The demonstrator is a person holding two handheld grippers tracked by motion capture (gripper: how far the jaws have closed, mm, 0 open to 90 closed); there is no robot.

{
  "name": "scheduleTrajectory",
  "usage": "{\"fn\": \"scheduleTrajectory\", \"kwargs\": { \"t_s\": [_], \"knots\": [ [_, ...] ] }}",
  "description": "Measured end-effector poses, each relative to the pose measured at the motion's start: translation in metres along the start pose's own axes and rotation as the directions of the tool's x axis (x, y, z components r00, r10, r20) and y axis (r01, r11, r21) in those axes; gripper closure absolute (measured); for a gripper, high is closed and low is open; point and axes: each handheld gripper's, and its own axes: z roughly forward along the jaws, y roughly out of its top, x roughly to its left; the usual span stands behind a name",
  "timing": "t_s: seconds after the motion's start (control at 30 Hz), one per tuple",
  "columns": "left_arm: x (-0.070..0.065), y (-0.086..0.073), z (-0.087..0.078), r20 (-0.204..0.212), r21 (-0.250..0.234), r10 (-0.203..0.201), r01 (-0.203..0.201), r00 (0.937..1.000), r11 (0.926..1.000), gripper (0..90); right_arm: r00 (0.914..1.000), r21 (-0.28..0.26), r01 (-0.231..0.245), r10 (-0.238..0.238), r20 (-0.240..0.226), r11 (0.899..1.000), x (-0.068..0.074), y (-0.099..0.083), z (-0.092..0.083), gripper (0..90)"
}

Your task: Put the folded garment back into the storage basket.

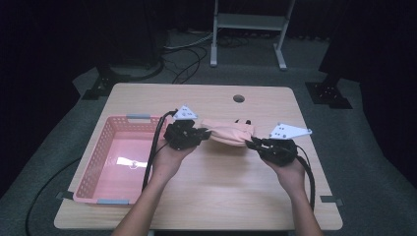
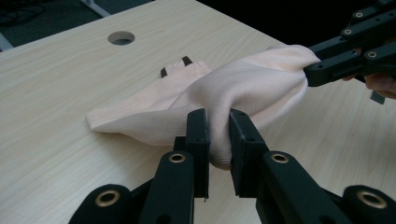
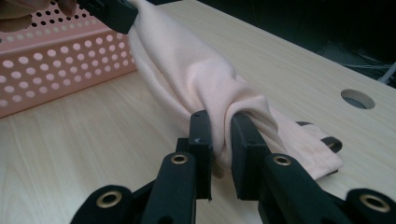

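While the left gripper (image 2: pixel 218 135) clamps the pink cloth (image 2: pixel 243 88), the right gripper (image 3: pixel 222 137) pinches it too.

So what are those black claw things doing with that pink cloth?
A person holds a gripper in each hand. The left gripper and the right gripper are both shut on the pale pink cloth, one pinching each end, so it hangs bunched between them. Part of the cloth trails on the wooden table. A pink basket sits on the table on the left gripper's side, with none of the cloth in it yet.
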Motion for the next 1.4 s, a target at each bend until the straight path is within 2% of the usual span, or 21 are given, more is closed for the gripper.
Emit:
{"fn": "scheduleTrajectory", "kwargs": {
  "t_s": [0.33,0.63,0.8,1.0,1.4],
  "knots": [
    [0.03,0.014,-0.014,-0.015,0.008,0.013,-0.013,0.9998,0.9999,80.5,0.9999,-0.02,-0.004,0.004,-0.012,1.0,-0.004,0.022,0.026,80.6],
    [0.059,0.019,-0.028,-0.033,0.006,0.021,-0.02,0.9992,0.9998,80.6,0.9995,-0.035,-0.009,0.008,-0.029,0.999,-0.003,0.042,0.052,80.6],
    [0.076,0.014,-0.036,-0.04,0.0,0.017,-0.017,0.9991,0.9998,80.7,0.9991,-0.031,-0.006,0.005,-0.043,0.999,-0.001,0.052,0.069,80.6],
    [0.094,0.007,-0.05,-0.068,0.001,-0.001,0.001,0.9977,1.0,80.7,0.9977,-0.027,-0.002,0.0,-0.067,1.0,0.005,0.063,0.094,80.6],
    [0.122,-0.016,-0.086,-0.114,-0.037,-0.063,0.059,0.9915,0.9976,80.7,0.9926,-0.02,0.039,-0.041,-0.115,0.999,0.027,0.09,0.13,80.6]
  ]
}}
